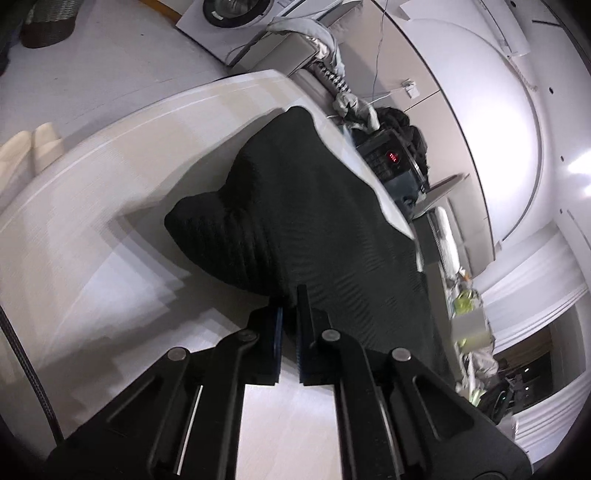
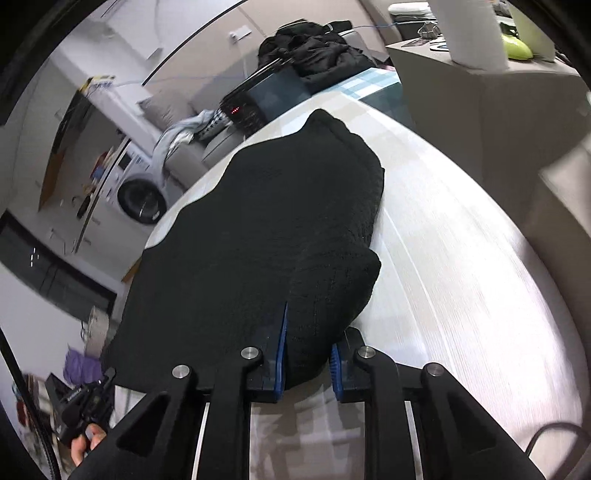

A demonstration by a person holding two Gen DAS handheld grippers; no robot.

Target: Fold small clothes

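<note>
In the left wrist view, the black knit garment [image 1: 314, 206] lies across the middle of the frame on the pale table [image 1: 92, 229], one edge lifted toward the bottom centre, where the left gripper [image 1: 290, 299] has its jaws pinched nearly together on the fabric's edge. A washing machine [image 1: 236, 14] sits at the top.

In the right wrist view, the same garment [image 2: 266, 229] fills the centre (its knit texture is clear here). The right gripper [image 2: 308, 332], at bottom centre, holds a thick bunched fold between its blue pads [image 2: 281, 347], jaws narrow. A hand [image 2: 86, 446] shows at lower left.
</note>
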